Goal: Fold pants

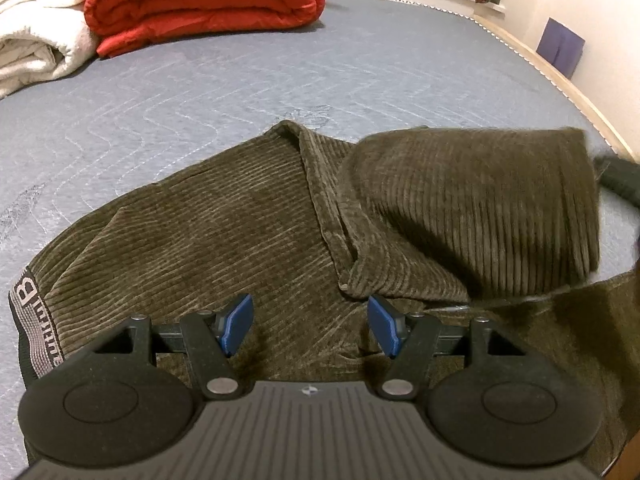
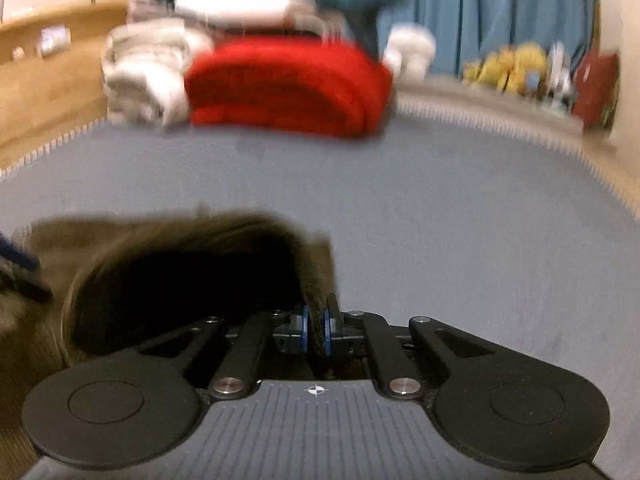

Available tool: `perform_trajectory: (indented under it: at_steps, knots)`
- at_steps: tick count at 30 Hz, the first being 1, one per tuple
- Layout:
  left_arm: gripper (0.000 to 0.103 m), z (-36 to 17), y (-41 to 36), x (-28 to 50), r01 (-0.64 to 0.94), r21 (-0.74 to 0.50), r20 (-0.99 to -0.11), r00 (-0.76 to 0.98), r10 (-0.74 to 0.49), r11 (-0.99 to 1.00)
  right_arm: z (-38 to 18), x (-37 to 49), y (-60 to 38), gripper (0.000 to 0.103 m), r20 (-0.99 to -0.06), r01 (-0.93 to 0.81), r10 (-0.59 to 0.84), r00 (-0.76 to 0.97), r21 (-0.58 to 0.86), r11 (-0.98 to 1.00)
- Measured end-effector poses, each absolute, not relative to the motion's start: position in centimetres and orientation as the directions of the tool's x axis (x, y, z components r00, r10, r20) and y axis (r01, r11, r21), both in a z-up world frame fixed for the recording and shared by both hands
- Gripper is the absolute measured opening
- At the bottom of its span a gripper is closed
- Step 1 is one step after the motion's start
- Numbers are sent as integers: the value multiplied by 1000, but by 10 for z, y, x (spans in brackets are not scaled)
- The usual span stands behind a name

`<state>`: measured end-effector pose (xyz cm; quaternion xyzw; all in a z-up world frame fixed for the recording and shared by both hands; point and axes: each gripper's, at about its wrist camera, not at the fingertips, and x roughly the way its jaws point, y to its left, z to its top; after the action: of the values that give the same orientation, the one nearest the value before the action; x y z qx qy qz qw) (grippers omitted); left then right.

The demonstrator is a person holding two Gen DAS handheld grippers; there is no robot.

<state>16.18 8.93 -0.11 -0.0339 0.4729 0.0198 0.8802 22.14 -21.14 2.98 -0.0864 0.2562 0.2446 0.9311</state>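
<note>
1. Two grippers work over one pair of olive-brown corduroy pants (image 1: 192, 232), which lies on a grey quilted mattress (image 1: 200, 92).
2. Nearest in the left wrist view, the left gripper (image 1: 310, 326) hangs over the cloth with its blue pads (image 1: 239, 322) spread apart; nothing is between them, and corduroy shows in the gap.
3. Only this view shows the pants sharply: the waistband (image 1: 30, 320), printed with pale lettering, sits at the lower left, and the long axis runs from there toward the right edge.
4. A fold edge crosses the middle of the garment, and a leg end (image 1: 480, 204) is raised above the flat layer at the right, its ribs running roughly up and down the picture while the flat part's ribs slant.
5. Nearest in the right wrist view, the right gripper (image 2: 316, 330) is clenched on a strip of the brown cloth (image 2: 224, 264), which is pinched between its blue pads.
6. That view is blurred; the held cloth bulges to the left of the jaws as a dark hollow, and the ribs cannot be made out.
7. Farther off, both views show a folded red quilt (image 1: 200, 4) beside white folded bedding (image 1: 36, 36) at the far end of the mattress.
8. Only the right wrist view shows the blue curtain (image 2: 480, 12) and a wooden bed frame (image 2: 52, 92); plush toys (image 2: 508, 64) line a ledge at the far right.
</note>
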Motion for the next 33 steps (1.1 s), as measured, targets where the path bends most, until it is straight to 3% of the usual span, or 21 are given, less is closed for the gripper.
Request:
perform_trajectory:
  at_steps: [2, 3, 5, 6, 8, 10, 11, 13, 15, 18, 21, 25, 27, 28, 33]
  knots:
    - [69, -2, 90, 164, -72, -43, -835, 551, 3, 997, 61, 219, -235, 7, -392, -416, 384, 836, 2, 909]
    - [69, -2, 91, 165, -73, -45, -834, 551, 3, 996, 75, 215, -249, 7, -304, -307, 288, 908, -16, 952]
    - [69, -2, 91, 167, -75, -48, -834, 552, 1, 996, 93, 209, -286, 7, -144, 55, -58, 988, -21, 998]
    - [69, -3, 90, 167, -73, -51, -833, 553, -3, 996, 95, 211, -307, 7, -129, 205, -204, 970, -5, 979]
    - [69, -4, 87, 168, -61, -57, -833, 553, -14, 997, 85, 229, -346, 7, -255, 363, -358, 898, -29, 932]
    - [69, -7, 84, 169, -43, -62, -832, 555, -28, 997, 58, 244, -375, 9, -400, 383, -378, 835, -70, 921]
    - [69, -8, 82, 170, -33, -70, -831, 555, -40, 997, 41, 247, -387, 16, -452, 395, -390, 802, -88, 915]
    - [69, -11, 78, 171, -22, -88, -829, 555, -61, 996, 16, 253, -403, 27, -539, 392, -366, 758, -71, 917]
    - [69, -14, 75, 173, -2, -117, -820, 564, -95, 993, 6, 252, -420, 31, -575, 397, -315, 755, 20, 917]
    - [69, -19, 66, 178, 45, -155, -800, 580, -152, 987, 6, 246, -439, 43, -575, 396, -237, 783, 165, 903]
    - [69, -28, 54, 183, 108, -179, -778, 593, -208, 978, 2, 232, -451, 47, -561, 358, -122, 819, 334, 872]
    - [69, -37, 39, 189, 174, -194, -748, 610, -260, 965, -8, 221, -474, 50, -474, 180, 183, 861, 621, 762]
    - [69, -40, 30, 194, 207, -188, -739, 614, -277, 960, -13, 218, -489, 64, -377, 70, 369, 849, 774, 629]
    - [69, -42, 27, 195, 221, -177, -737, 616, -278, 959, -13, 218, -496, 72, -353, 55, 397, 847, 802, 594]
    - [69, -61, 11, 210, 253, -123, -755, 604, -256, 960, -18, 222, -519, 76, -314, 77, 421, 851, 868, 491]
